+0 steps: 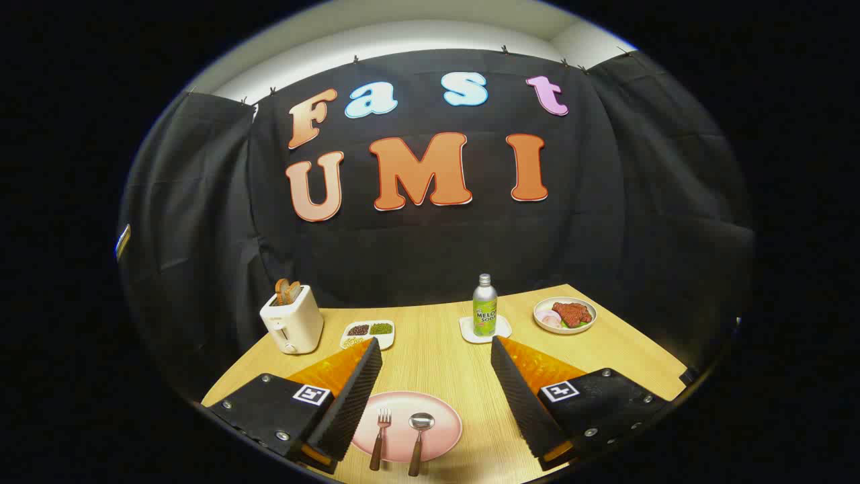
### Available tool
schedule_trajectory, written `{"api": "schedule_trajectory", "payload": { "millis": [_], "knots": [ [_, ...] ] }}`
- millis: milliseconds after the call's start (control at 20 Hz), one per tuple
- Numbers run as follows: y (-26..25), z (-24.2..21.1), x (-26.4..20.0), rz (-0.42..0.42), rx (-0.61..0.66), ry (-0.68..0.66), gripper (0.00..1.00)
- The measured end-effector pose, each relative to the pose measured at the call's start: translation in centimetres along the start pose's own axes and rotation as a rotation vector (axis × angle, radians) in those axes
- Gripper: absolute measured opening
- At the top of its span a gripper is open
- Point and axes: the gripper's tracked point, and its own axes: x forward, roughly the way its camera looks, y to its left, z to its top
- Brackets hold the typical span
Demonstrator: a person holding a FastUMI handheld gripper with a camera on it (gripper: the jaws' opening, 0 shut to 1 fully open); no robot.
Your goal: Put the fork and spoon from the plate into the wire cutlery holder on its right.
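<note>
A pale wooden table (pixel 443 363) stands before the booth's black cloth wall. My tongs (pixel 437 349) hang over it released, fingers spread wide and holding nothing. Between the fingers, low and close, I see a pink plate (pixel 440 413) carrying the fork (pixel 380 438) on the left and the spoon (pixel 418 440) beside it, lying parallel, handles toward me. Beyond the left finger stand a white toaster (pixel 292 326) with bread and a small divided dish (pixel 369 331). Beyond the right finger are a green soda bottle (pixel 484 306) on a white coaster (pixel 504 329) and a plate of food (pixel 565 314).
</note>
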Motion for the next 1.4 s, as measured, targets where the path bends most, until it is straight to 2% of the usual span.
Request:
{"api": "schedule_trajectory", "payload": {
  "millis": [1400],
  "knots": [
    [0.8,-3.1,0.2,-0.006,-0.025,0.029,0.98]
  ]
}}
